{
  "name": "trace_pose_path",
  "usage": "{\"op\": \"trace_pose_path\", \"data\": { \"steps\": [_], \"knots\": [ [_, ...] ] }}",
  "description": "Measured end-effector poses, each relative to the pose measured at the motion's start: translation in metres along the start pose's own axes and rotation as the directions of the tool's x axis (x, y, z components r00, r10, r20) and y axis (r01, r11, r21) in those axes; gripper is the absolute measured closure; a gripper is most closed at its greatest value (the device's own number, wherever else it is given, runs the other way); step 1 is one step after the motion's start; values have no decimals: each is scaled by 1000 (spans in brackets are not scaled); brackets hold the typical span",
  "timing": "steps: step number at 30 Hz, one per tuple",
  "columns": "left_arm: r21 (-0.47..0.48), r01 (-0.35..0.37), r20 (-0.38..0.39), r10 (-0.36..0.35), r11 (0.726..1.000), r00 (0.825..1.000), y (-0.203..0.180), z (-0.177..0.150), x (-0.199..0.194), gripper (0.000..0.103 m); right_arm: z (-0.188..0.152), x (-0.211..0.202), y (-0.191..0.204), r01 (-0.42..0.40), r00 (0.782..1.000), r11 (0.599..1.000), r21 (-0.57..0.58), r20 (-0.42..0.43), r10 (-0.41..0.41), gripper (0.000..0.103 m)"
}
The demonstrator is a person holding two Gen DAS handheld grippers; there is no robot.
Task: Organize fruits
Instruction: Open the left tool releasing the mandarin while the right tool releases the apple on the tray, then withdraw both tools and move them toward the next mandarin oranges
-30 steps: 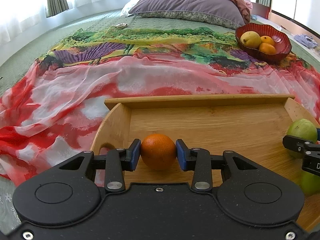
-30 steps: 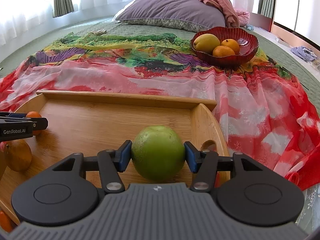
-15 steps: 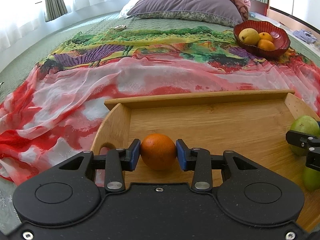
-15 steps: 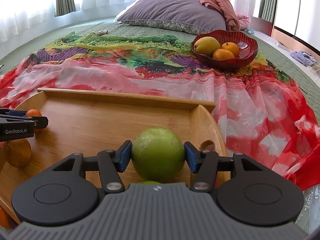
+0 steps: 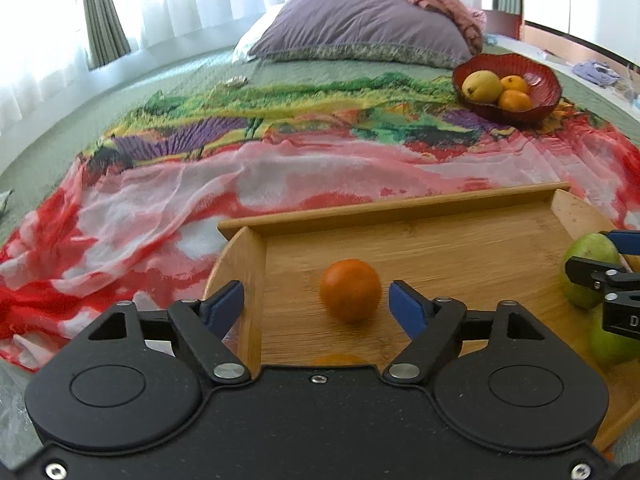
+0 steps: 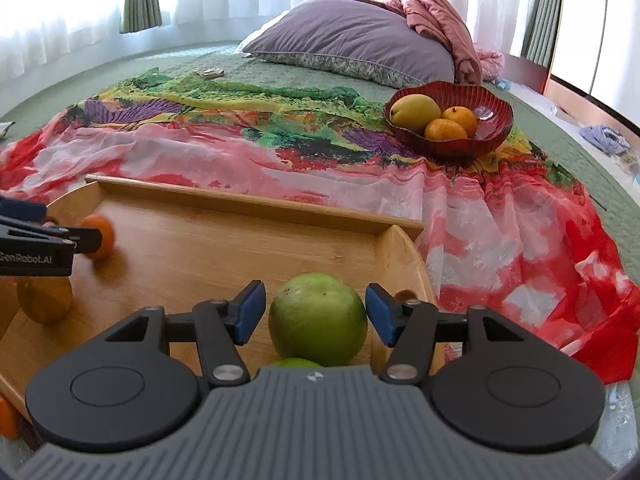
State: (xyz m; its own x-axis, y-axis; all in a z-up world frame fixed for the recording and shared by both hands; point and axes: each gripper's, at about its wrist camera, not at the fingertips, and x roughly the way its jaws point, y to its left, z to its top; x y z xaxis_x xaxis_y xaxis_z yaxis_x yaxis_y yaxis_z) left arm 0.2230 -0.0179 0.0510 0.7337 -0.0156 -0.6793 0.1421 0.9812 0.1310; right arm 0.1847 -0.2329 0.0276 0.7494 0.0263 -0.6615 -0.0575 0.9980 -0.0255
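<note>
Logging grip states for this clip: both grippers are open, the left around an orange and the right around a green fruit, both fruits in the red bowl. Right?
Not quite: the orange and green fruit rest on the wooden tray, as both wrist views show.

We hold our left gripper (image 5: 316,306) low over the left end of the wooden tray (image 5: 460,240), its blue-padded fingers (image 5: 406,306) spread wide apart and pointing toward the tray's far rail; neither pad touches anything. Our right gripper (image 6: 316,312) sits low over the tray's right end, level and aimed the same way, its fingers (image 6: 250,310) parted a smaller way and free of contact on both sides. From the left wrist view, the right gripper's tip shows at the tray's right edge; from the right wrist view, the left gripper's tip shows at the tray's left edge.
</note>
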Motion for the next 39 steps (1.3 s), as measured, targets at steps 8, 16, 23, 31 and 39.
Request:
{"op": "trace_pose_path", "data": {
  "steps": [8, 16, 23, 31, 39],
  "knots": [
    [29, 13, 37, -14, 999, 999, -3, -14, -26, 15, -4, -16, 5, 2, 1000, 999, -42, 30, -1, 23],
    [50, 39, 77, -43, 998, 996, -5, -32, -56, 6, -12, -40, 7, -17, 997, 999, -52, 74, 21, 15],
    [46, 66, 99, -71, 997, 993, -8, -48, -79, 5, -21, -62, 12, -42, 993, 998, -54, 111, 47, 13],
    [53, 87, 131, -94, 995, 987, -12, -70, -102, 5, -41, -83, 18, -57, 987, 997, -56, 147, 65, 6],
    [81, 68, 170, -81, 994, 982, -20, -98, -118, 0, -67, -100, 28, -50, 982, 993, -106, 175, 68, 2]
  ]
}}
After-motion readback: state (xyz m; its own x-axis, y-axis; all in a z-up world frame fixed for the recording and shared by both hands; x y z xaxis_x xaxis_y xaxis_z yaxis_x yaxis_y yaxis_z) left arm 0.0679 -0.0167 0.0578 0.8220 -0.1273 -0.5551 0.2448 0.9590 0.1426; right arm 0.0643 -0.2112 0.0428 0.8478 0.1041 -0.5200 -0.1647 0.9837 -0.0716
